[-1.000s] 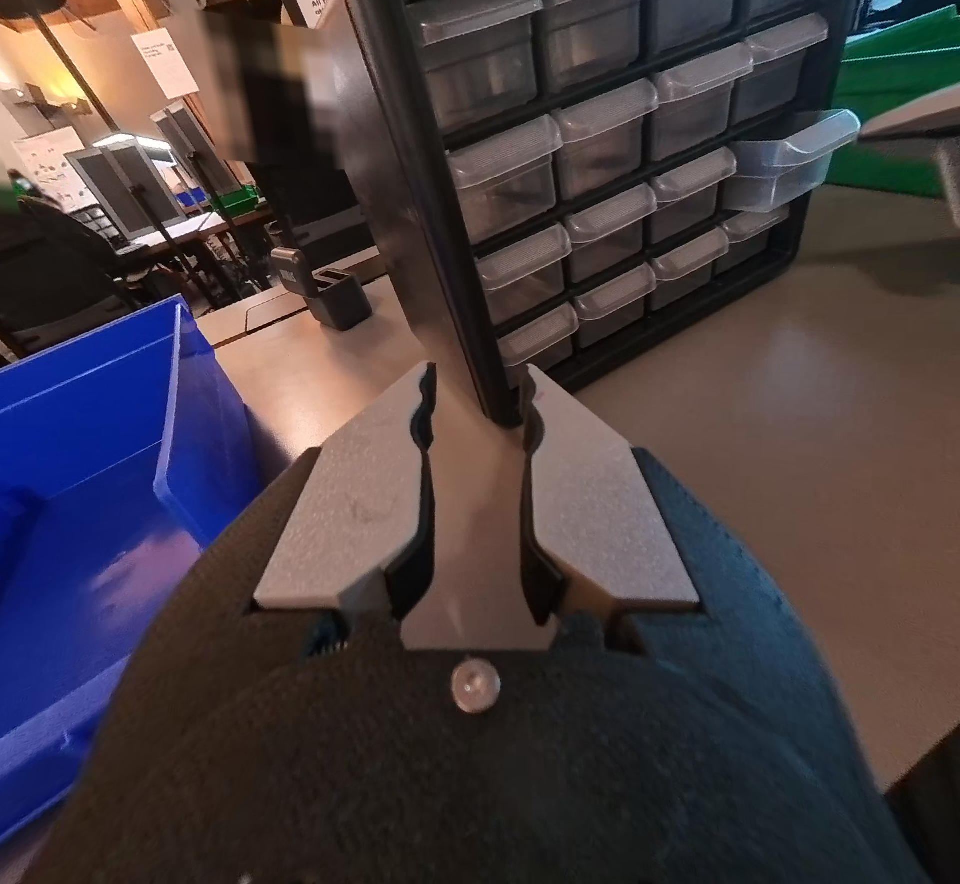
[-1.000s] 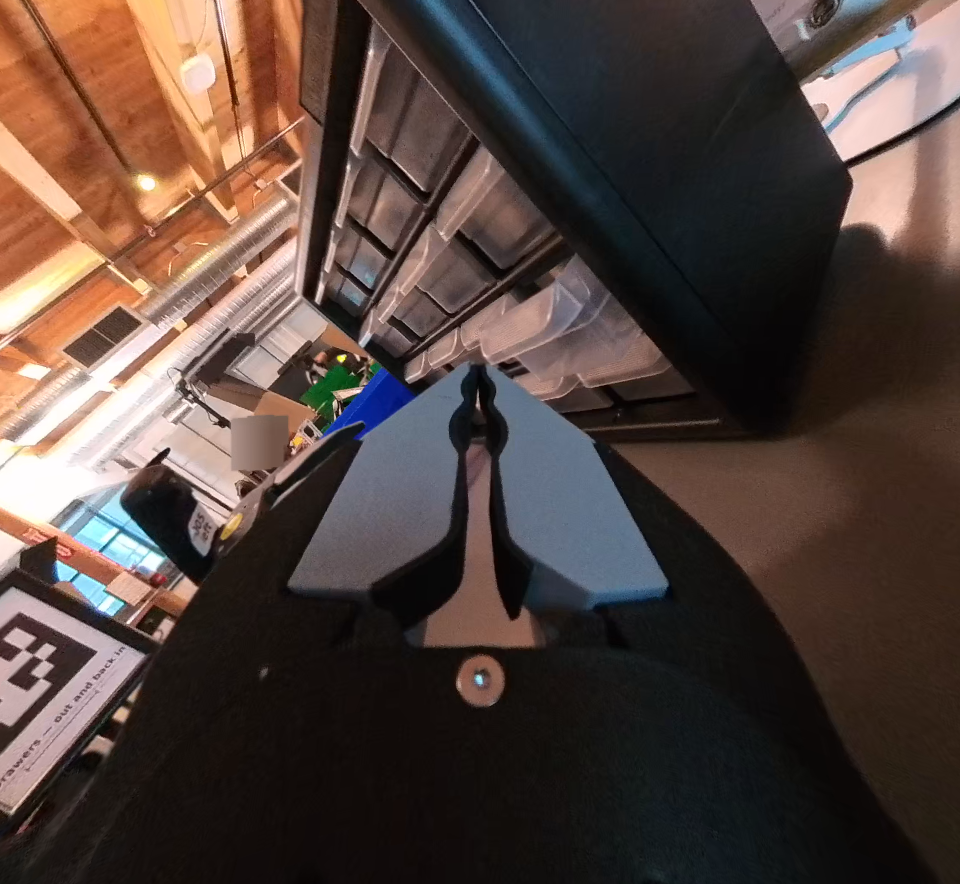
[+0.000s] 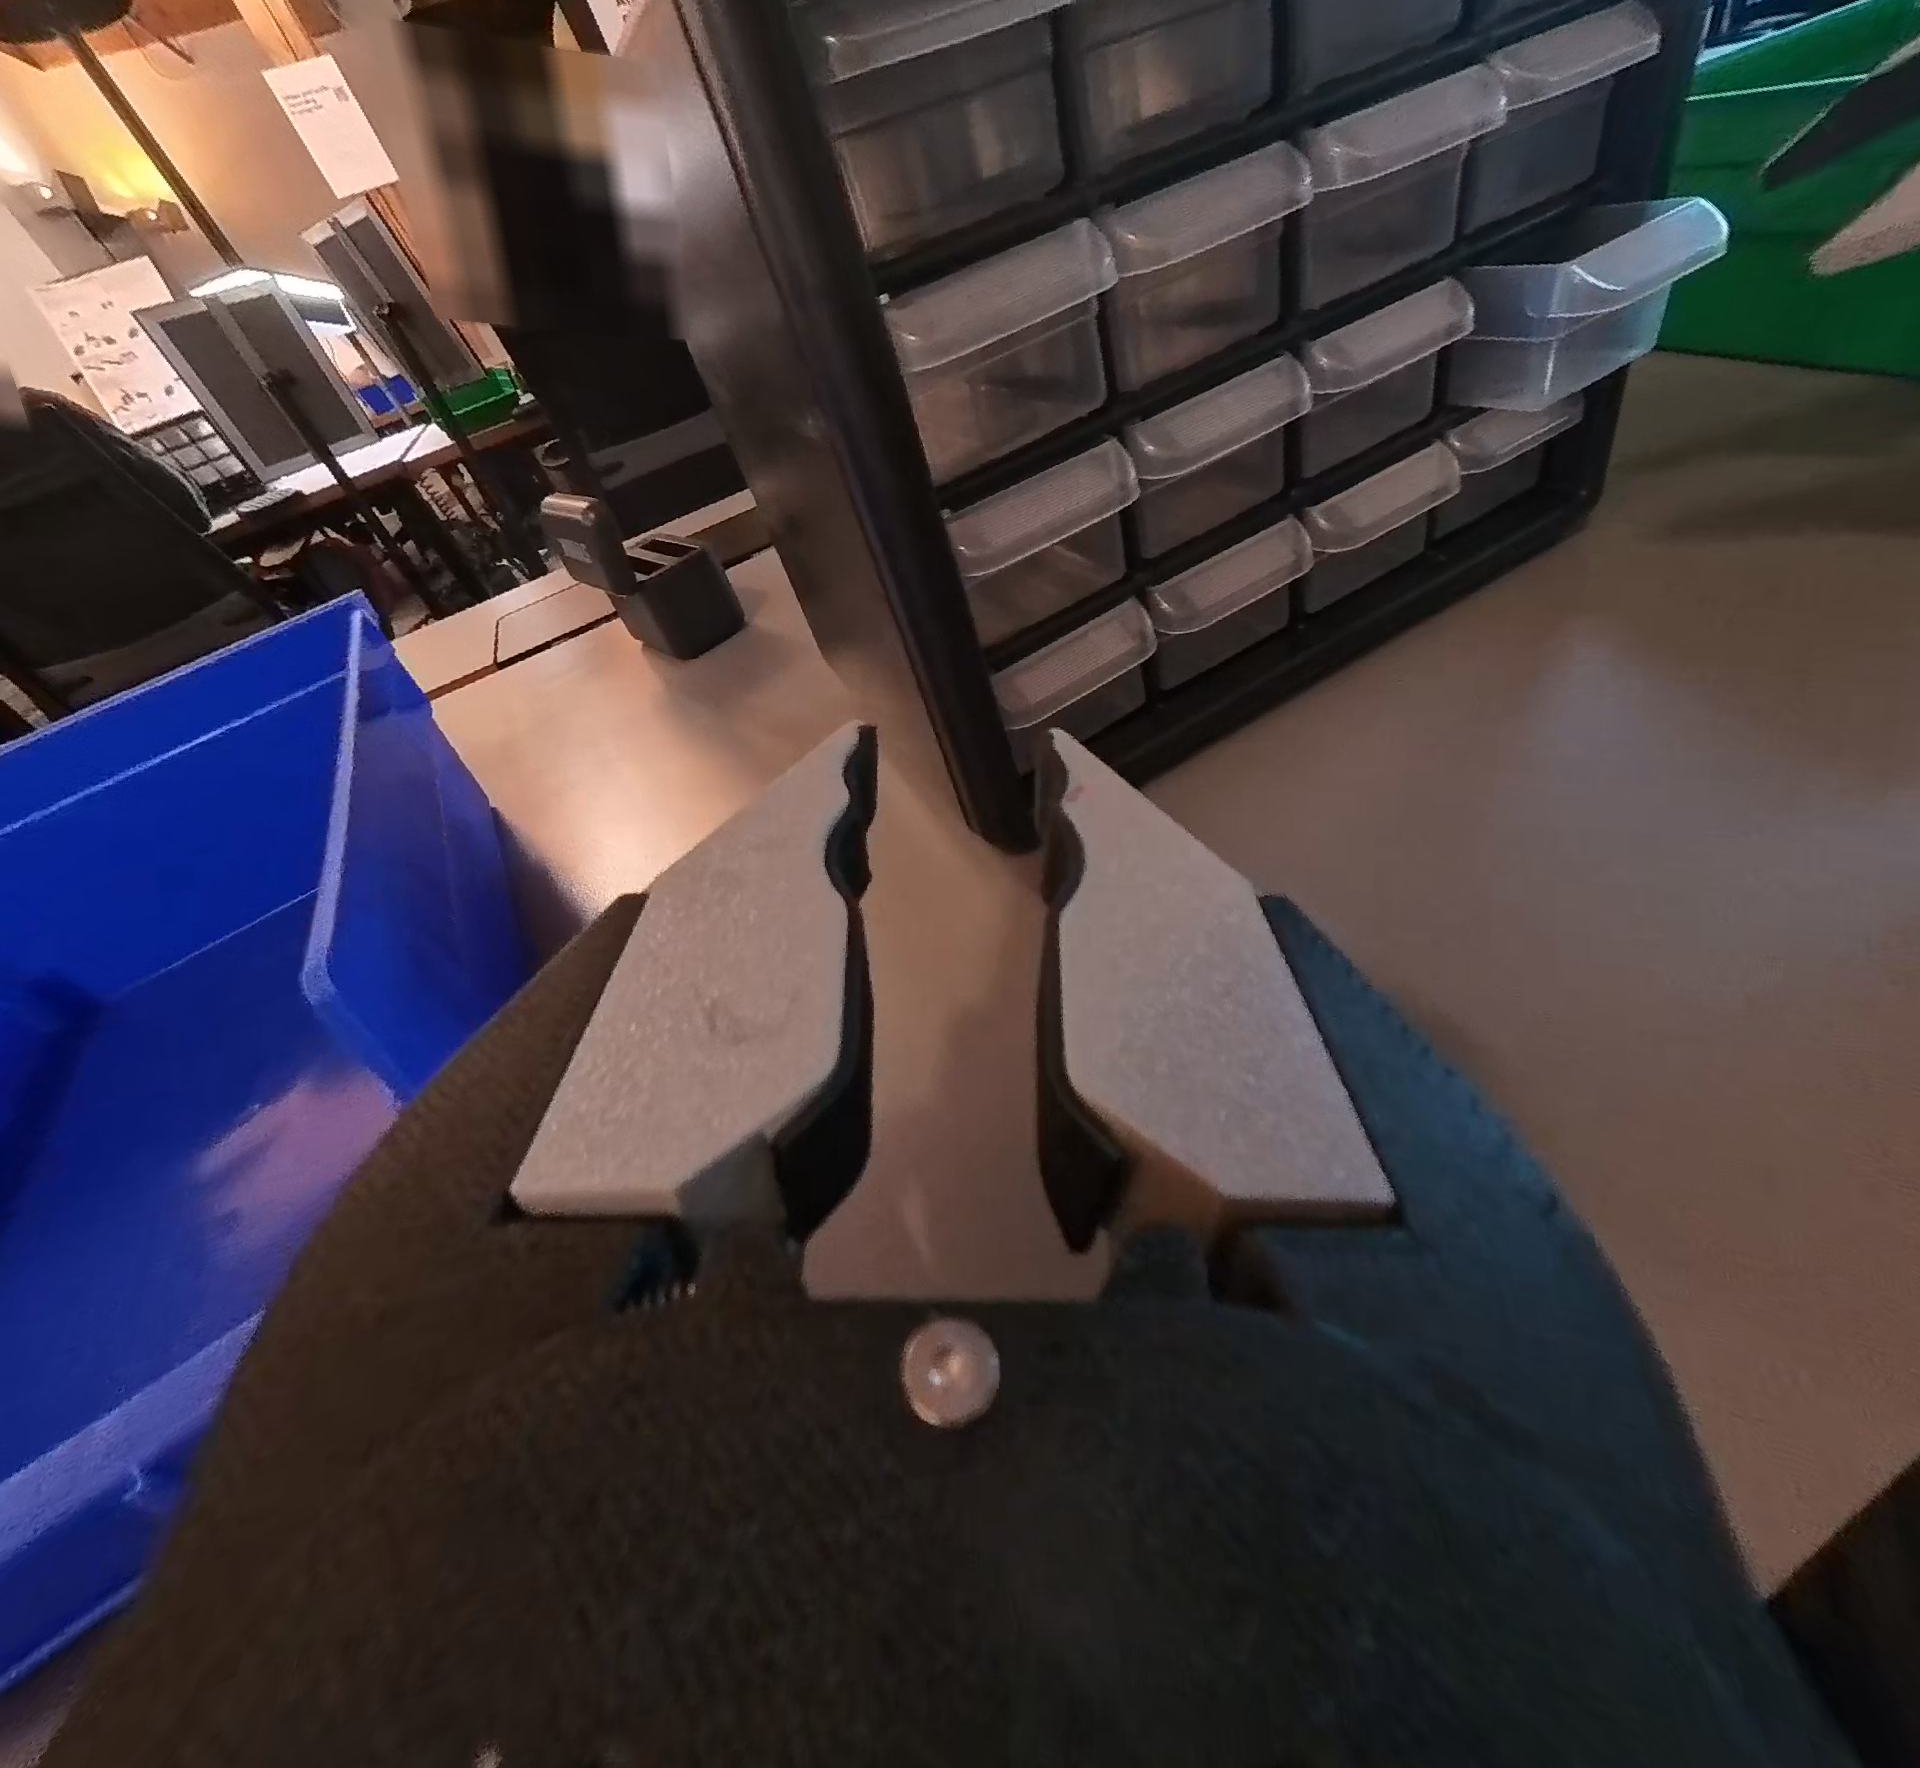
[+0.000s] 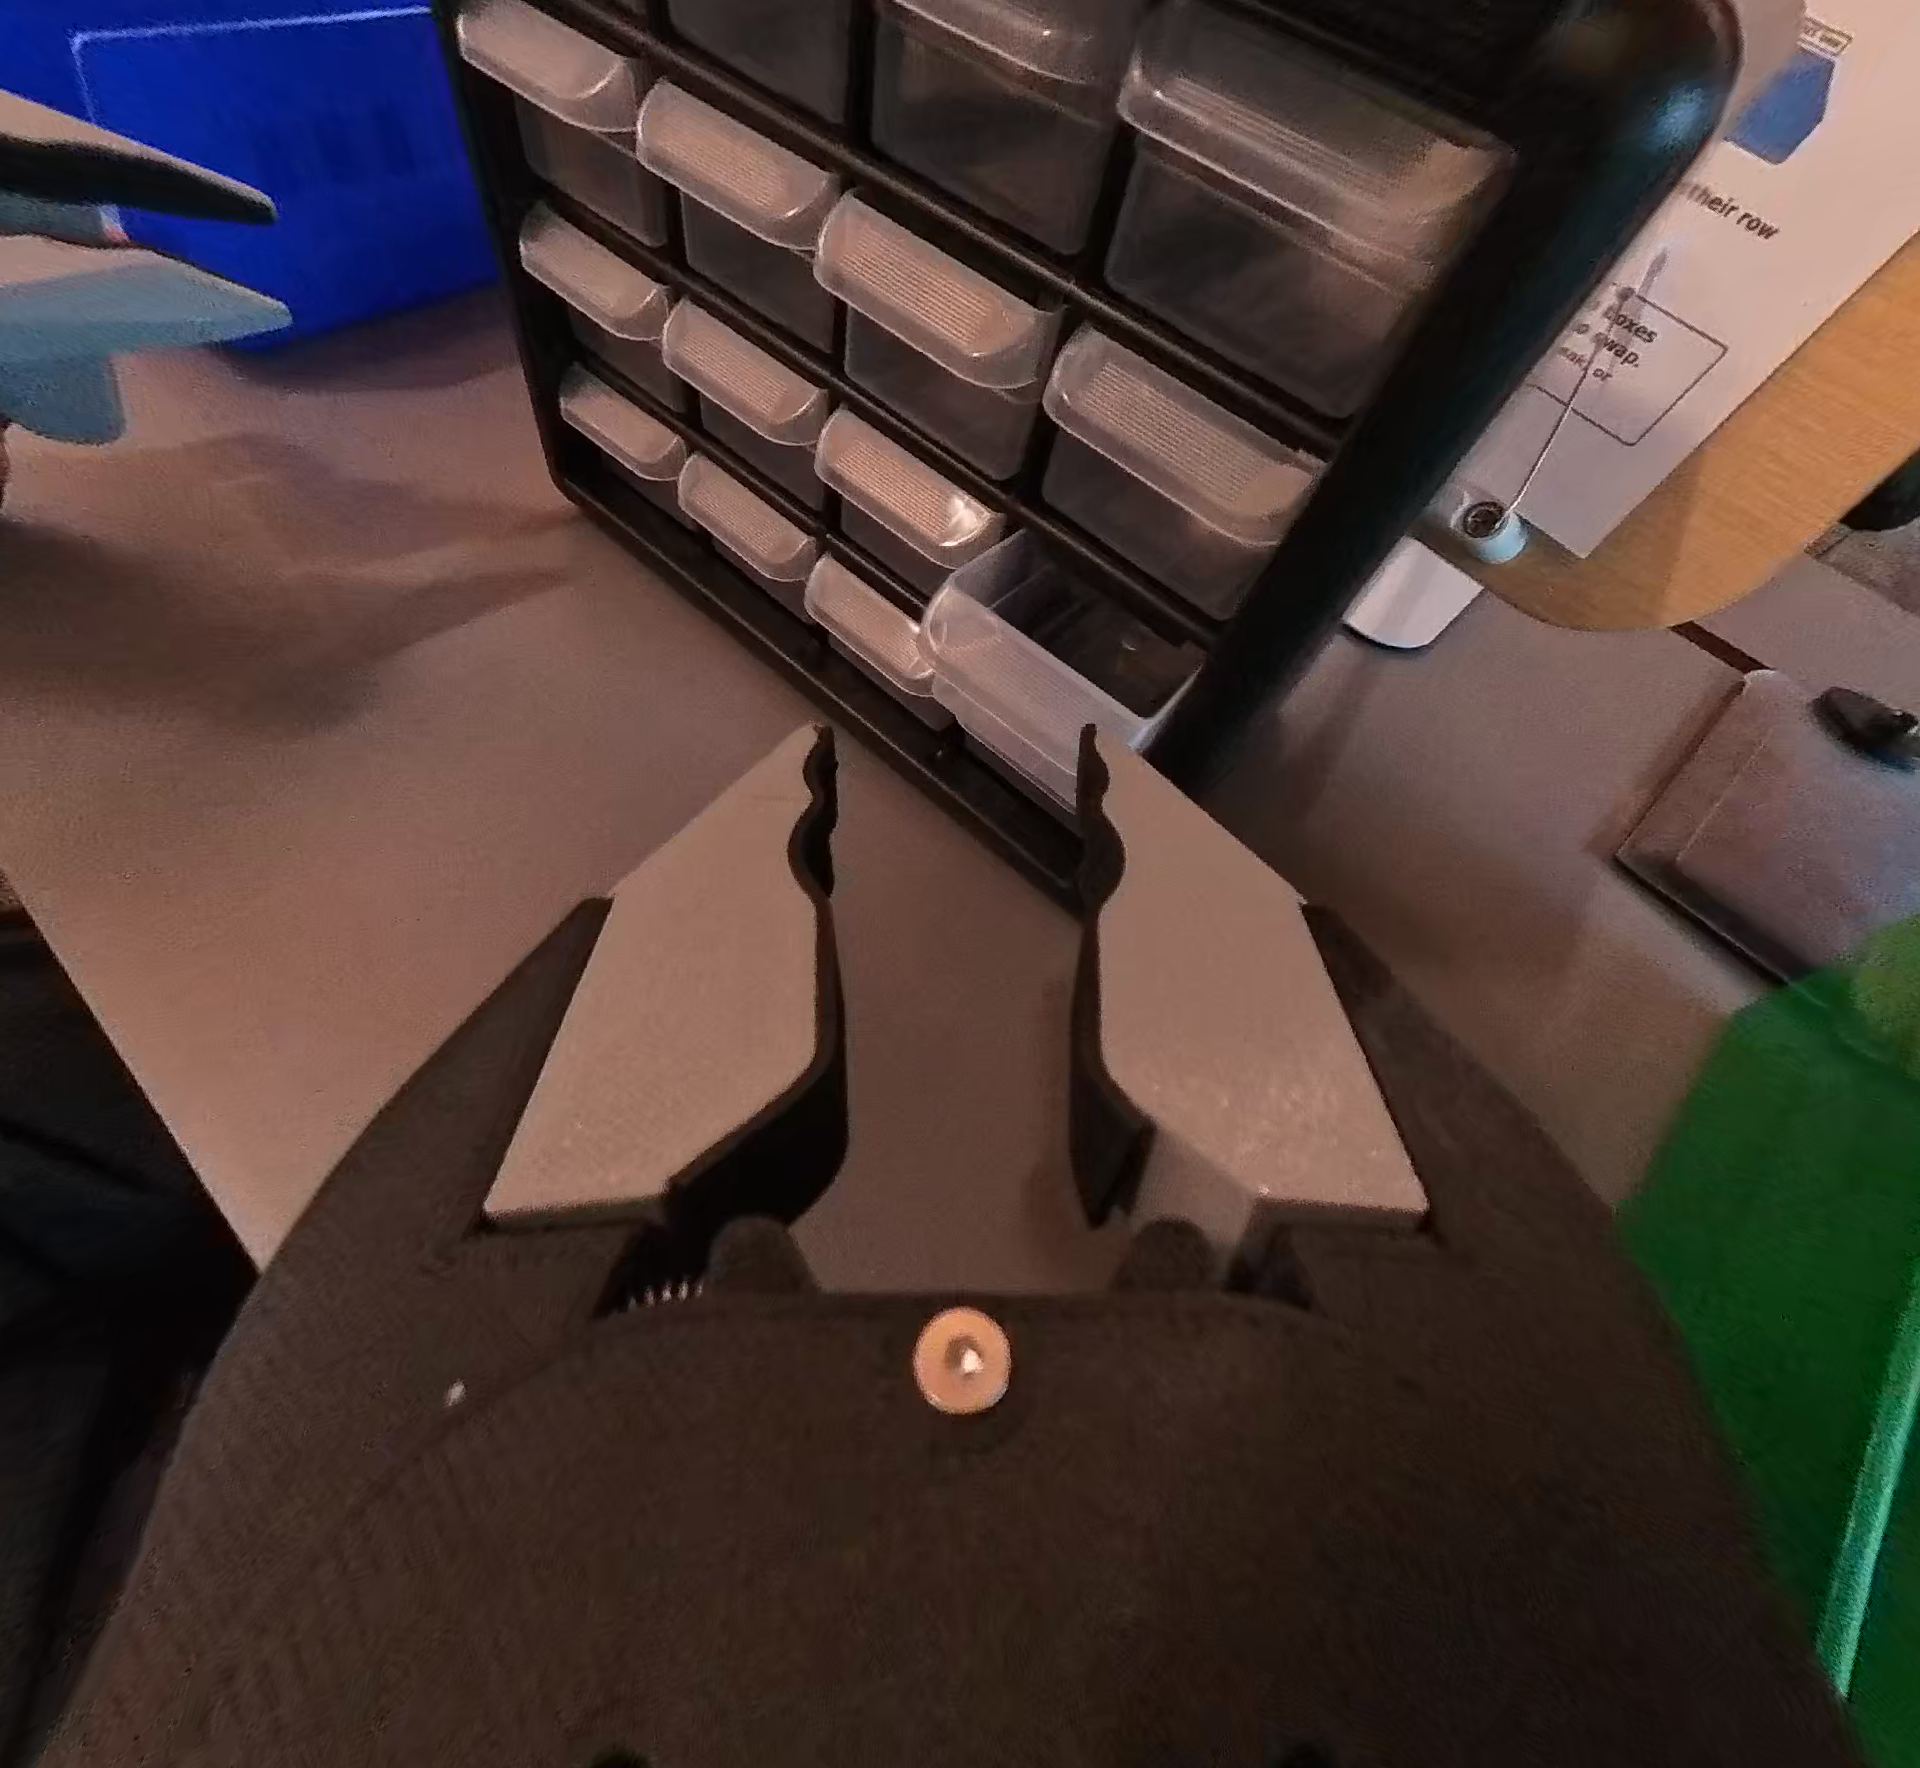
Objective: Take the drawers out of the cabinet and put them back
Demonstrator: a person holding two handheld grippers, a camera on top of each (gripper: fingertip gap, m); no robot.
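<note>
On the pale surface point(image 3: 1558, 887) stands the black cabinet point(image 3: 748, 191), its front a grid of small clear drawers, all pushed in but one. That drawer point(image 3: 1558, 305) sits in the right-hand column, one row above the bottom, and juts well out of its slot; in the right wrist view the same drawer point(image 4: 1023, 669) shows just ahead of the fingertips, apart from them. The left gripper point(image 3: 956, 783) is parted by a moderate gap, and the cabinet's lower left front corner stands in that gap, close against the right finger; whether the fingers actually press on it cannot be told. The right gripper point(image 4: 951, 762) is spread wide and carries nothing, pointing at the lower right of the cabinet front. To the left of the cabinet lies a blue bin point(image 3: 208, 939), near the left gripper. A green bin point(image 3: 1787, 191) shows behind the cabinet's right side, and a green shape, blurred, fills the right edge of the right wrist view. A dark grey holder point(image 3: 675, 596) sits on the surface beyond the cabinet's left side. The left gripper's fingers point(image 4: 125, 305) appear, blurred, at the left edge of the right wrist view.
</note>
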